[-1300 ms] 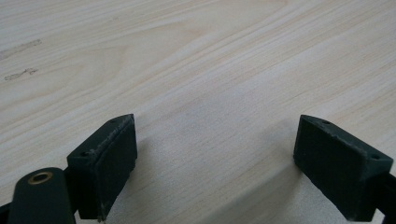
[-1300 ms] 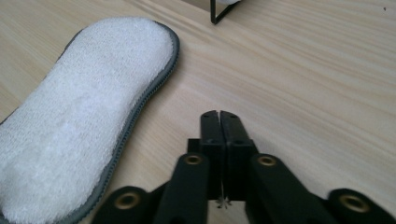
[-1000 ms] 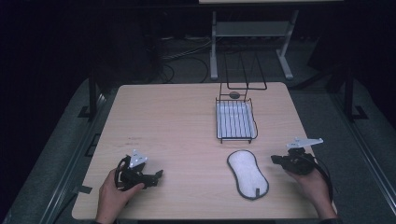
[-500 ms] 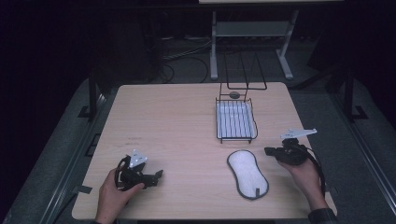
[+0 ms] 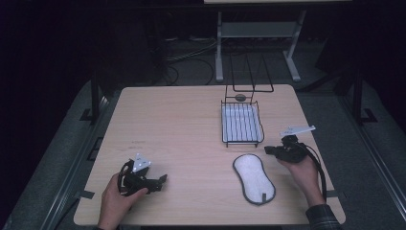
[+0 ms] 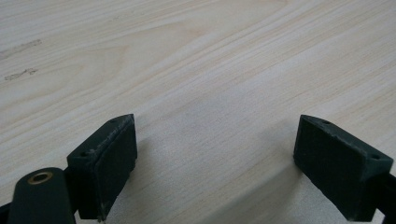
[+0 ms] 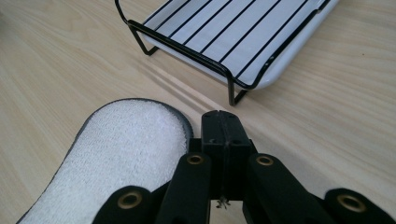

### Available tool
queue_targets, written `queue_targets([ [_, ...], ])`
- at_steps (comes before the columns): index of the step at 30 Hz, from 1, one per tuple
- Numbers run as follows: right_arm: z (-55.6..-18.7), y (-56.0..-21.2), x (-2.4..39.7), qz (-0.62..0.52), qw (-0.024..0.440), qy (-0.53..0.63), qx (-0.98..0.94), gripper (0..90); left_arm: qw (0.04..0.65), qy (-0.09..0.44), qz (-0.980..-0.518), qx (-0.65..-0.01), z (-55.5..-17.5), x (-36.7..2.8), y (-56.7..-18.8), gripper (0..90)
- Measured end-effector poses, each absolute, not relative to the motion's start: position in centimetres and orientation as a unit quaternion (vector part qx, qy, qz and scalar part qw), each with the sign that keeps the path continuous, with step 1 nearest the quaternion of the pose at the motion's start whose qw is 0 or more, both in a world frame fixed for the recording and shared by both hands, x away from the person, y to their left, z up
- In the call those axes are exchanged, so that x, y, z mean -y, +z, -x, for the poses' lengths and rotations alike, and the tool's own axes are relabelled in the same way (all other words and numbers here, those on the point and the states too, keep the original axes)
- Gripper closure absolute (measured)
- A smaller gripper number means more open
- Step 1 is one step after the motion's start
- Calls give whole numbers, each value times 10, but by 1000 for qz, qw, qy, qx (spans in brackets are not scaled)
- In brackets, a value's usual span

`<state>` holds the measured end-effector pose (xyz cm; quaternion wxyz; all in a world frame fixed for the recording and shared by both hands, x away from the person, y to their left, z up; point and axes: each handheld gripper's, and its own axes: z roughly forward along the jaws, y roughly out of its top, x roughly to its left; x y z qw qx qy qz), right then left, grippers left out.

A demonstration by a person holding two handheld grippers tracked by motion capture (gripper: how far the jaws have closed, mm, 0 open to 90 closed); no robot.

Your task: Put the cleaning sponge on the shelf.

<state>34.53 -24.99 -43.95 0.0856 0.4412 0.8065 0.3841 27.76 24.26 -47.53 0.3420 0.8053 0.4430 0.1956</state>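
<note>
high view: the table (image 5: 191, 124) is seen carrying, toward its right half, a wire rack (image 5: 242, 125) with a white tray under it, and just nearer the front edge a white oval pad (image 5: 253, 178) with a dark rim. the pad's long axis is laid roughly from the rack toward the front right corner, slightly slanted. the right gripper (image 5: 282, 152) is held just beside the pad's far end, on its right, between the pad and the table's right edge, and is by far the nearer of the two. the left gripper (image 5: 143, 179) is rested near the front left corner, well apart from the pad. in the right gripper view the jaws are seen pressed together with nothing between them, the pad (image 7: 116, 154) lying to their left and the rack (image 7: 233, 37) ahead. in the left gripper view the jaws are spread wide over bare wood. a reach to the left, with the jaws opened first, is judged necessary.
</note>
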Motion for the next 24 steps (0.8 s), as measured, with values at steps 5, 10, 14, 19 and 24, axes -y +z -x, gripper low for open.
queue_targets([
  [5,-346,-445,246,-440,85,375,-811,897,342,196,-806,-442,-278,-243,-475,127],
  [10,-346,-449,243,-439,75,368,-816,898,342,196,-806,-442,-278,-243,-475,127],
  [14,-346,-454,240,-435,74,358,-823,898,343,196,-805,-443,-278,-243,-475,127],
  [19,-345,-457,235,-429,69,349,-830,898,342,196,-805,-442,-278,-243,-475,127],
  [24,-345,-458,231,-424,68,347,-834,898,342,196,-805,-442,-278,-243,-475,127],
])
